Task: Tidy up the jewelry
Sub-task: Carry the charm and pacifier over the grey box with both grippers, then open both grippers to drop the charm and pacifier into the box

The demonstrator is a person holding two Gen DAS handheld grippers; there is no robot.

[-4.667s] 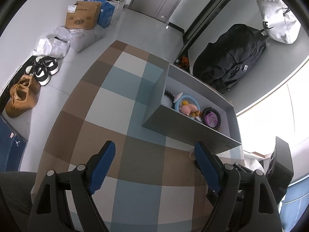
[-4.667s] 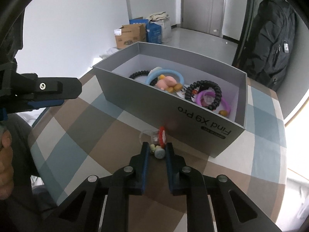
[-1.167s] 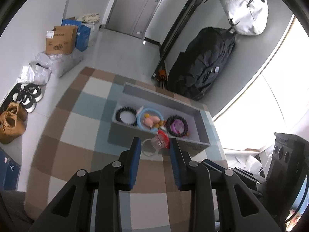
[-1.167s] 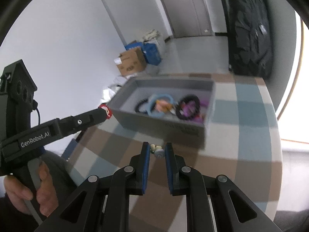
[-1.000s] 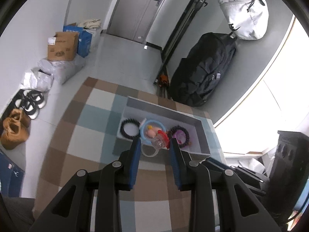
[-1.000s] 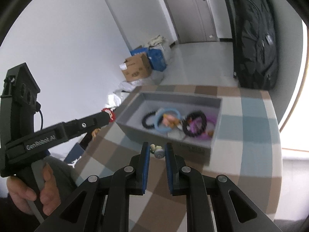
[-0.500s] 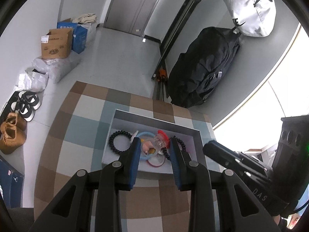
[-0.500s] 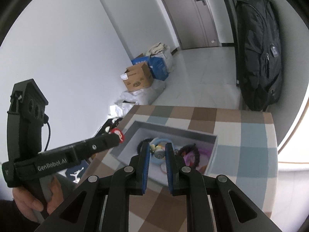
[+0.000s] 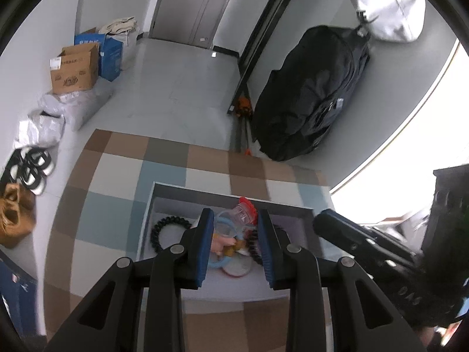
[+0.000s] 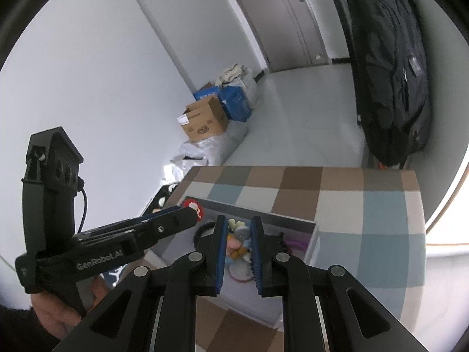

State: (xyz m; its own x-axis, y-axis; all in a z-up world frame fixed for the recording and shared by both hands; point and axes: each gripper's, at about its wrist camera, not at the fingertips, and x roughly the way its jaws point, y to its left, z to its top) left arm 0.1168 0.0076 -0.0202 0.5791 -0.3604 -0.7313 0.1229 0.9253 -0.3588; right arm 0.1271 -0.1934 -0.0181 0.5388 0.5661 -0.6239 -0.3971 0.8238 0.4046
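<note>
Left wrist view: your left tongs (image 9: 234,228) are clenched on a clear bracelet (image 9: 236,215) with a red charm at its far end, held above the grey box (image 9: 148,214). The box's far rim lies just beyond the fingertips; its left wall is left of the left finger. In the box a black bead ring (image 9: 167,231) sits left of the tongs, with bare floor around it. A blue ring (image 9: 218,259) and a pink figure show between the fingers; a white disc (image 9: 236,267) lies below them. Your right tongs (image 9: 363,246) cross the box's right rim. Checked cloth (image 9: 111,205) lies open on the left and beyond the far rim.

Right wrist view: your right tongs (image 10: 238,234) are grasping a small bead charm (image 10: 239,228) at the tips, over the box interior. The box's right corner (image 10: 313,228) is just right of the right finger. The left tongs reach in from the left, red charm at their tip. Open cloth spreads right and ahead.
</note>
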